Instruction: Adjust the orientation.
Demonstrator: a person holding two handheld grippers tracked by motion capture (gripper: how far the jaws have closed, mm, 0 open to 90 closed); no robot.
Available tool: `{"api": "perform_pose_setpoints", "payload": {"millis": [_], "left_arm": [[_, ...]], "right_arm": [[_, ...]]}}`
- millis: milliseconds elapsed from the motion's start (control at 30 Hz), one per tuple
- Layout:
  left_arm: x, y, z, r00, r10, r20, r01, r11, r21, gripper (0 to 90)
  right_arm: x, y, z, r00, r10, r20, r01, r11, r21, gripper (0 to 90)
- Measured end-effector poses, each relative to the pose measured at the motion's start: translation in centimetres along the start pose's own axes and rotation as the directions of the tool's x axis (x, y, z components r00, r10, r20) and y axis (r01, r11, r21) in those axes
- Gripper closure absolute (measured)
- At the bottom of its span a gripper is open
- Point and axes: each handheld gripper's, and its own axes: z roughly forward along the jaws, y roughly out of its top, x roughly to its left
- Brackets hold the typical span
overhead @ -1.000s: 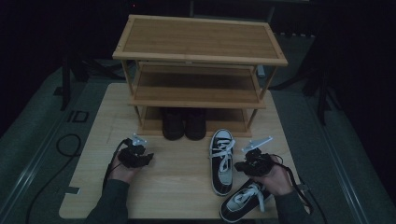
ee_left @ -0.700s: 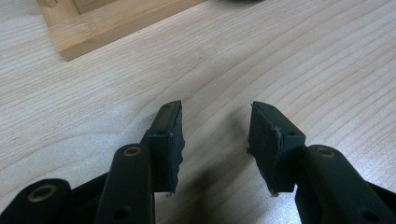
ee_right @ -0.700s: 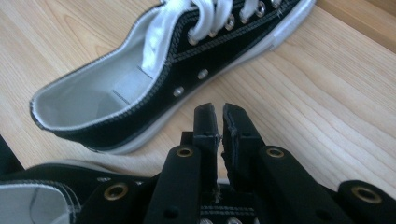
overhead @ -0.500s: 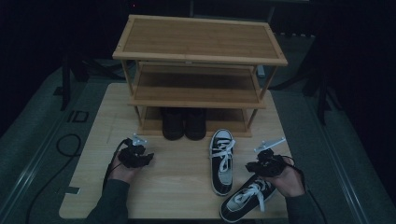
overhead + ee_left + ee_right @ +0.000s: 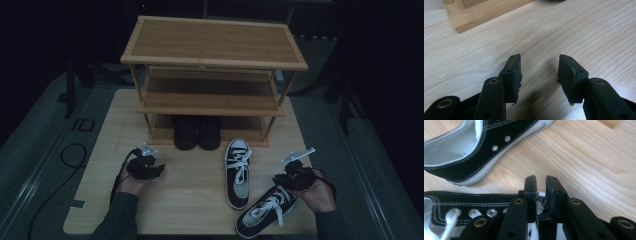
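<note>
From the high view, the right gripper [image 5: 292, 179] hovers over the angled sneaker [image 5: 265, 211] at the bench's [image 5: 190, 200] near edge, its mate [image 5: 238, 172] lying straight before the shoe rack [image 5: 212, 75], likely next for a shelf. In the left gripper view, its fingers [image 5: 512, 75] stand spread over bare wood, idle. In the right gripper view, fingers [image 5: 530, 192] have just been opening, narrowly parted above the sneaker's tongue, pinching nothing.

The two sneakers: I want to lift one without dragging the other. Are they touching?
Apart. The right gripper view shows bare table between the upright sneaker and the near sneaker.
</note>
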Motion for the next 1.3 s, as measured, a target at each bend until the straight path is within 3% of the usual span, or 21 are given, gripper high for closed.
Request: {"api": "perform_pose_setpoints", "payload": {"millis": [333,500,733,1067,1300], "left_arm": [[0.0,0.0,0.0,1.0000,0.001,0.000,-0.001,1.0000,0.000,53.6],[0.0,0.0,0.0,1.0000,0.001,0.002,-0.001,1.0000,-0.001,53.5],[0.0,0.0,0.0,1.0000,0.000,0.000,0.000,1.0000,0.000,53.4],[0.0,0.0,0.0,1.0000,0.001,0.001,-0.001,1.0000,-0.002,53.3],[0.0,0.0,0.0,1.0000,0.001,0.003,-0.001,1.0000,-0.004,53.3]], "right_arm": [[-0.1,-0.8,0.2,1.0000,0.004,0.005,-0.004,0.999,0.039,75.6],[0.0,-0.8,0.6,0.9999,-0.012,0.005,0.012,0.997,0.071,87.4],[0.0,-0.4,0.4,0.9997,0.004,0.025,-0.005,0.999,0.038,89.1],[-0.2,2.0,1.4,0.9977,-0.018,0.065,0.017,1.000,0.008,89.2],[-0.7,4.5,2.4,0.9951,-0.060,0.079,0.059,0.998,0.018,89.2]]}}
